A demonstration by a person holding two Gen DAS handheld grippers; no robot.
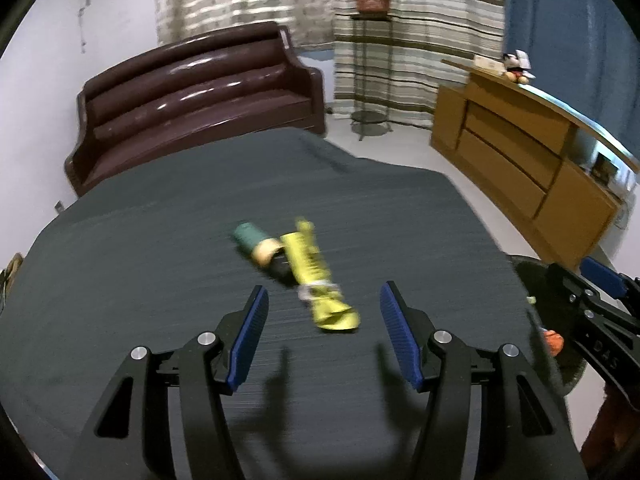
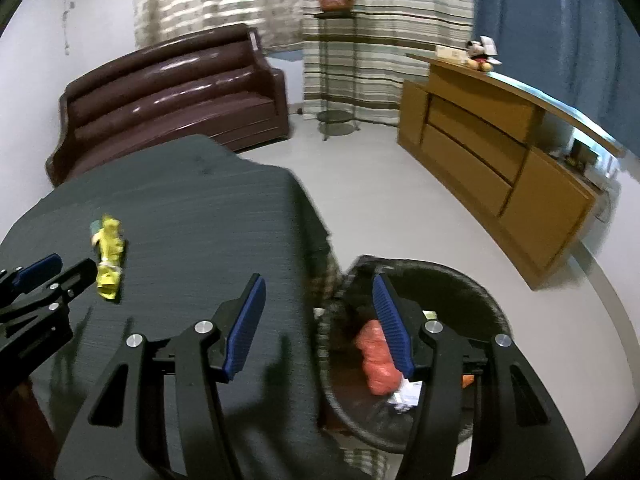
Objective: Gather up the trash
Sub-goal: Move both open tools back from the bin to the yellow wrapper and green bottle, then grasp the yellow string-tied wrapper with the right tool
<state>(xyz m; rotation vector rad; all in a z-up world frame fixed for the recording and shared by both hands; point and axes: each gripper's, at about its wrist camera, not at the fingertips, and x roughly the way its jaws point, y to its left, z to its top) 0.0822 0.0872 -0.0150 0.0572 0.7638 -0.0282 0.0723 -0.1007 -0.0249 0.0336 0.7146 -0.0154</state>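
Both grippers are empty, jaws apart: left gripper (image 1: 324, 304) over a yellow wrapper (image 1: 316, 280) mid-table (image 1: 120, 280), right gripper (image 2: 320, 312) above the table's right edge and bin (image 2: 472, 280).

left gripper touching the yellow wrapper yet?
Apart. In the left wrist view the left gripper stands open, and bare grey cloth shows between each blue pad and the yellow wrapper lying on the table.
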